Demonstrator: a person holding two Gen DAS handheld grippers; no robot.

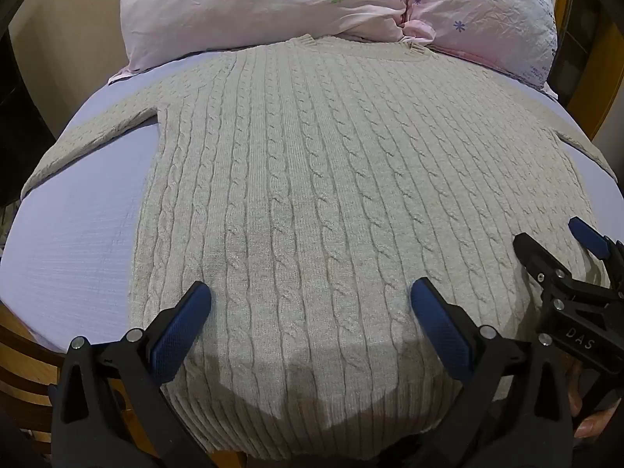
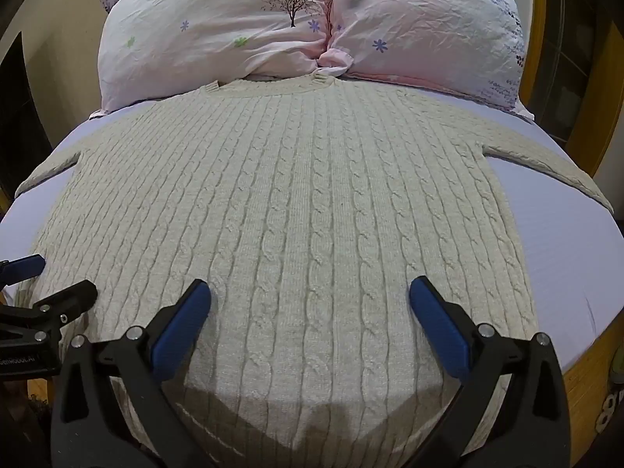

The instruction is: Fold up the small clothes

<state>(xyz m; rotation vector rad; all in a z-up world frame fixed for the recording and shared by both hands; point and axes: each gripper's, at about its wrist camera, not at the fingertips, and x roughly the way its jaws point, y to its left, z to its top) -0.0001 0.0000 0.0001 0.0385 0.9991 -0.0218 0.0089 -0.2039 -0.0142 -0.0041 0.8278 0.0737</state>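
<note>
A cream cable-knit sweater (image 1: 312,179) lies flat, spread out on a lavender bed sheet (image 1: 78,241), collar toward the pillows, both sleeves out to the sides. It also shows in the right wrist view (image 2: 312,202). My left gripper (image 1: 311,298) is open and empty, just above the sweater's lower part near the hem. My right gripper (image 2: 310,298) is open and empty, above the lower part further right. The right gripper also shows in the left wrist view (image 1: 553,241), and the left gripper shows at the left edge of the right wrist view (image 2: 50,277).
Two pink floral pillows (image 2: 218,39) lie at the head of the bed behind the collar. The sheet (image 2: 565,241) is bare beside the sweater on the right. A wooden bed frame (image 1: 23,351) borders the mattress. A wall stands behind.
</note>
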